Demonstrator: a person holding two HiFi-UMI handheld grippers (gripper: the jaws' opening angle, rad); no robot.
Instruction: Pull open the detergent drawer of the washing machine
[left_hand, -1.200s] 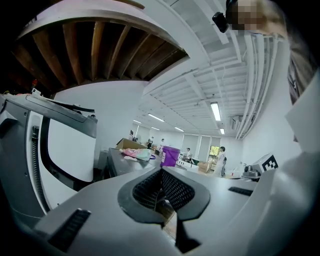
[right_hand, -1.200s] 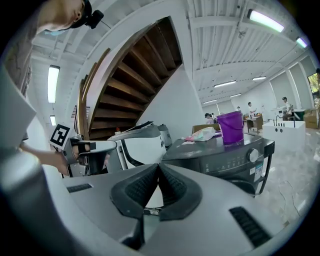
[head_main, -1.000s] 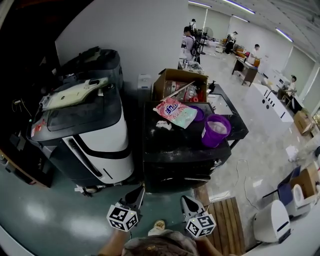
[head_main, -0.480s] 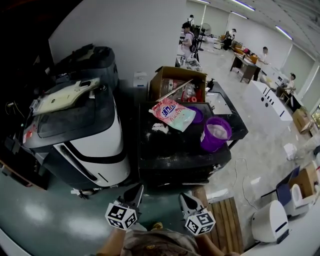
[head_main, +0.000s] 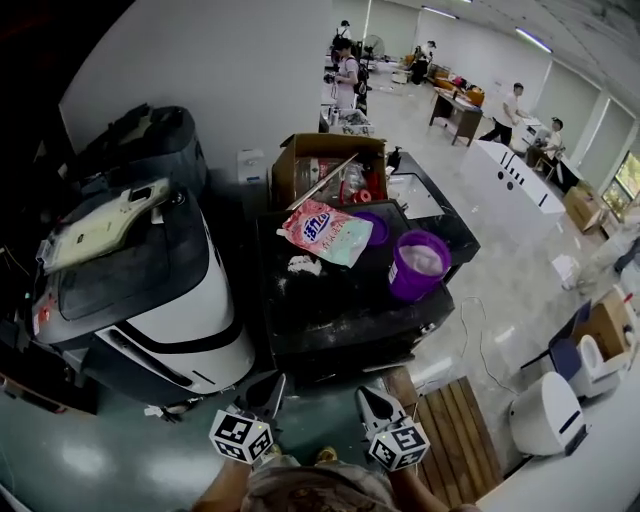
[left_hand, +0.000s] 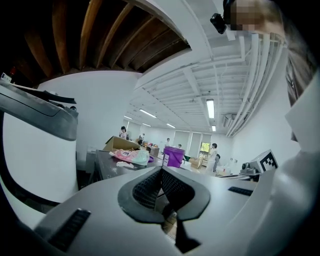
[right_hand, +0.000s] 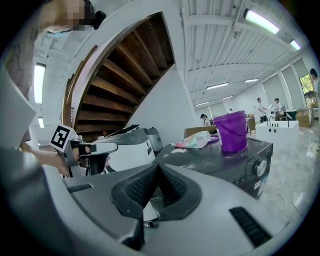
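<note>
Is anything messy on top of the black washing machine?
Yes. A pink detergent bag lies flat on top of the washing machine instead of standing up, and white bits that look like spilled powder are scattered beside it. The purple bucket stands upright.

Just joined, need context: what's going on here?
A person stands facing the black front-loading washing machine, a two-jaw gripper in each hand. The left gripper and right gripper are both shut, empty and short of the machine. A purple plastic bucket and a pink detergent bag sit on its top. The detergent drawer has not been touched yet.
</note>
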